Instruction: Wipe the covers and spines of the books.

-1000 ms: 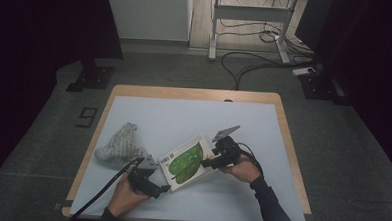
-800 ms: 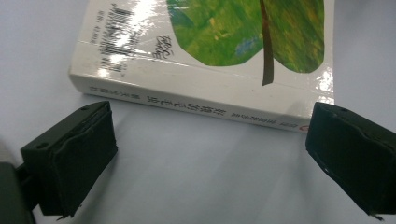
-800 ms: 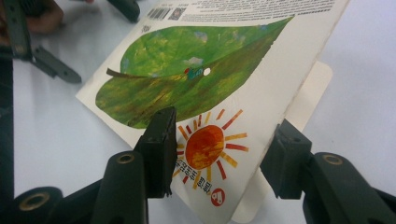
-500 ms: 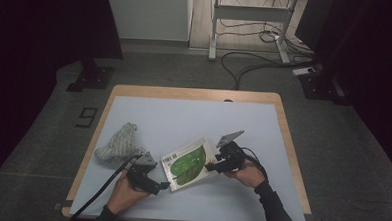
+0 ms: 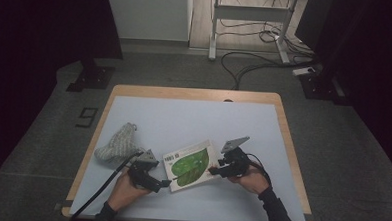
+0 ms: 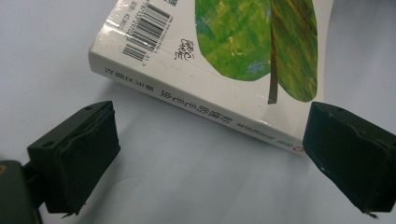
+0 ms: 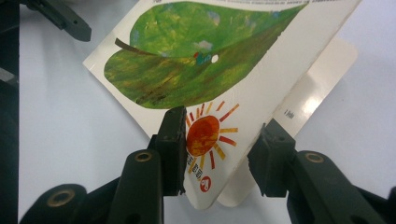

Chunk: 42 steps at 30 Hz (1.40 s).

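Observation:
A white book [image 5: 189,165] with a big green leaf on its cover lies on the white table top [image 5: 208,121], near the front. Its spine [image 6: 196,105] faces my left gripper [image 6: 210,154], which stands open just short of it with nothing between the jaws; from above, the left gripper [image 5: 165,183] is at the book's front left corner. My right gripper [image 5: 212,170] is at the book's right corner. The cover [image 7: 196,70] is lifted off the cream page [image 7: 322,84] below, and its sun-printed corner sits between the jaws of the right gripper [image 7: 219,158], which stand partly open.
A crumpled grey knitted cloth [image 5: 117,144] lies left of the book, close to the left hand. The wooden table rim [image 5: 194,94] frames the white top. Cables and a desk frame [image 5: 248,22] are on the floor beyond the table.
The right gripper has drawn slightly toward the table's front edge at the book's right corner. The left gripper has stayed by the spine.

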Tool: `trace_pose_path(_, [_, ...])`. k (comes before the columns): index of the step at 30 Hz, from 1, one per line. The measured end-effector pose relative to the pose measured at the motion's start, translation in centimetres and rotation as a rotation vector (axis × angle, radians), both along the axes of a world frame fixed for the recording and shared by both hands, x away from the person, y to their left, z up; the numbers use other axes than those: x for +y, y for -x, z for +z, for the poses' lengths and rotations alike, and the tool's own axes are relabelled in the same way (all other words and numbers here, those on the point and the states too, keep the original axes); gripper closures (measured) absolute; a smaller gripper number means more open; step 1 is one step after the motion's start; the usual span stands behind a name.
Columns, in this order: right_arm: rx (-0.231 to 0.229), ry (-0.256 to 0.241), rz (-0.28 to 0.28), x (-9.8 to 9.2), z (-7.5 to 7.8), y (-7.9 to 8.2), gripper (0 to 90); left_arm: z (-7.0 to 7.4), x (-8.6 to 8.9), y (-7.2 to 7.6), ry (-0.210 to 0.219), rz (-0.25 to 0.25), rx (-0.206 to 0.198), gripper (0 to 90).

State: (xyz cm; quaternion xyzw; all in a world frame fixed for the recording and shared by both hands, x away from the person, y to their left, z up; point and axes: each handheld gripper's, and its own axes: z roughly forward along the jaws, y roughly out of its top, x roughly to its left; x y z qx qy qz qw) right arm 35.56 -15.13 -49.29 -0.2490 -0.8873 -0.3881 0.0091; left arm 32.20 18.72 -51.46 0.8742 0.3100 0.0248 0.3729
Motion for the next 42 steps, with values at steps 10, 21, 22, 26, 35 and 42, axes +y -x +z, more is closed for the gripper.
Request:
trace_pose_path(10, [0.007, -0.016, -0.011, -0.6, -0.7, 0.5, 60.3, -0.1, -1.3, -1.0, 0.005, -0.034, 0.016, 8.3])
trace_pose_path(21, [0.028, -0.04, -0.006, -1.3, -1.2, 0.7, 55.9, 0.6, -2.1, -0.9, 0.012, -0.05, -0.017, 17.3])
trace_pose_path(22, [0.023, -0.037, -0.004, -1.3, -1.1, 0.7, 54.7, 0.7, -2.1, -0.9, 0.008, -0.052, -0.02, 17.4])
trace_pose_path(26, [0.009, -0.017, -0.003, -1.3, -0.9, 0.8, 50.9, 1.0, -2.3, -0.7, -0.004, -0.055, -0.033, 18.8])
trace_pose_path(35, [0.015, -0.042, -0.13, -1.6, -0.7, -0.6, 34.8, 1.4, -2.5, -0.5, -0.014, -0.076, -0.046, 25.7])
trace_pose_path(42, [0.052, -0.07, -0.155, -0.6, -0.6, -1.8, 36.7, 1.9, -2.3, -0.7, 0.013, -0.066, -0.042, 33.0])
